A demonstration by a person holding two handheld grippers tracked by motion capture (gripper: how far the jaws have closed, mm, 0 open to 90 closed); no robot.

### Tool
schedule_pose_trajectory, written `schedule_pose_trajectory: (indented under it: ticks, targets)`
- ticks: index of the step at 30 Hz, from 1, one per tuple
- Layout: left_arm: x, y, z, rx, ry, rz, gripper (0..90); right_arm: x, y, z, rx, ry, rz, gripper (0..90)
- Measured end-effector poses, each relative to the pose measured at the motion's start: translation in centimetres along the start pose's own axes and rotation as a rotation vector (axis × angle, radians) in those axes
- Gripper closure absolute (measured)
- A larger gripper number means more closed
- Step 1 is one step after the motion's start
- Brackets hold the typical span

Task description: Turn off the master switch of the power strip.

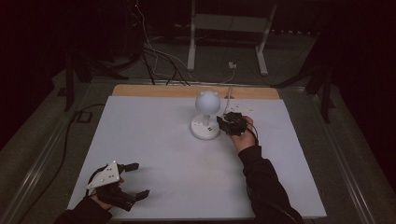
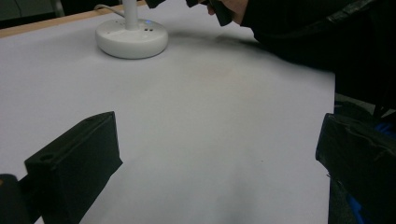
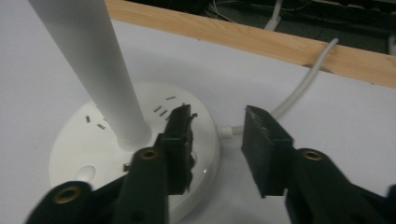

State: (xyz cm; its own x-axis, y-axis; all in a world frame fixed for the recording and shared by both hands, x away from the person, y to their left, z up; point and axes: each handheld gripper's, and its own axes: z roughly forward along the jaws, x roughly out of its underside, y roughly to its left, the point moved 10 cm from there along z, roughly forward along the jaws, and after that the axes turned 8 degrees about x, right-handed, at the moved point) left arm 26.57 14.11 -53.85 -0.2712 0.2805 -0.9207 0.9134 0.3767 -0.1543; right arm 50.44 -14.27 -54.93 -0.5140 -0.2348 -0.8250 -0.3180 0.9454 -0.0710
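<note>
White-covered table, wooden edge strip along its far side. My desk lamp stands right of centre toward the back, round white base flat on the surface, stem upright. Its white cable runs from the base across the top toward the wooden edge.

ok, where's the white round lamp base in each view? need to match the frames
High view: white round lamp base sits centre-right on the white table, just left of the right gripper.
Left gripper view: top left, far end of the table.
Right gripper view: lower left, one of the open jaws over its rim.
Shared landmark: the white upright lamp stem rising from the base, with the wooden table edge behind.
</note>
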Motion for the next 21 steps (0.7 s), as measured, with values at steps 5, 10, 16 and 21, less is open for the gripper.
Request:
schedule_pose_trajectory:
  ticks: [5, 10, 16, 21]
  targets:
    - [0.00, -0.01, 0.01, 0.000, 0.000, 0.001, 0.4, 0.21, 0.06, 0.18, -0.005, 0.020, 0.004, 74.9]
    - [0.01, -0.01, 0.01, 0.001, 0.001, 0.001, 0.4, 0.36, 0.19, 0.29, -0.008, 0.025, 0.012, 81.6]
    - [0.00, -0.01, 0.00, 0.000, -0.001, 0.000, 0.4, 0.14, 0.20, 0.10, -0.006, -0.002, 0.043, 90.0]
    - [0.02, -0.03, 0.03, 0.002, 0.002, 0.001, 0.4, 0.21, 0.46, 0.20, -0.015, -0.001, 0.044, 90.0]
